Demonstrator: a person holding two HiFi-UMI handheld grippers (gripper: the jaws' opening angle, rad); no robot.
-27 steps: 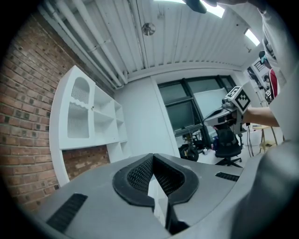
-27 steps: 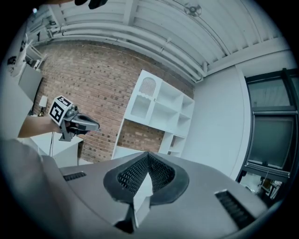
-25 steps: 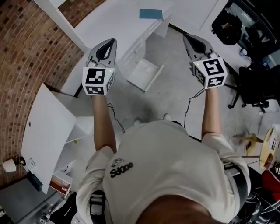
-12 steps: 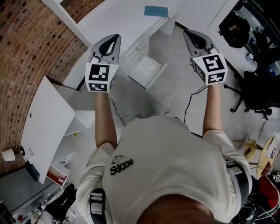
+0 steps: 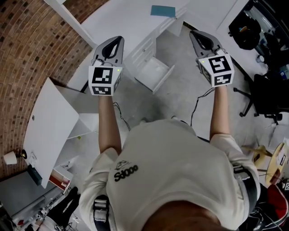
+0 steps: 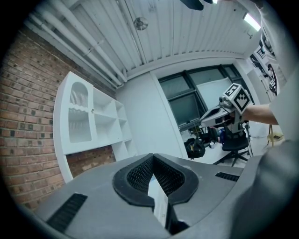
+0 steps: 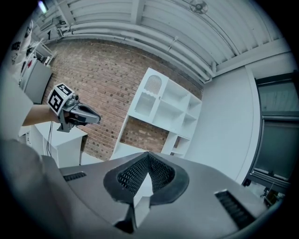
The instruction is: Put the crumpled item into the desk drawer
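A white desk (image 5: 122, 22) stands ahead of me, and one drawer (image 5: 153, 72) is pulled out over the grey floor; what shows of its inside looks bare. I hold both grippers up at chest height, pointing toward the desk. My left gripper (image 5: 116, 40) is shut and holds nothing; it also shows in the right gripper view (image 7: 96, 119). My right gripper (image 5: 194, 34) is shut and holds nothing as well, and shows in the left gripper view (image 6: 203, 122). No crumpled item shows in any view. A teal flat thing (image 5: 163, 11) lies on the desk top.
A brick wall (image 5: 31, 49) runs along the left, with a white cabinet (image 5: 49, 126) against it and a paper cup (image 5: 9, 158) beside that. A black office chair (image 5: 266, 94) and a black bag (image 5: 246, 31) stand at the right. A cable (image 5: 196, 108) trails on the floor.
Both grippers and my view have shifted slightly forward toward the desk, so the open drawer sits a bit lower between the grippers. Both grippers stayed shut.
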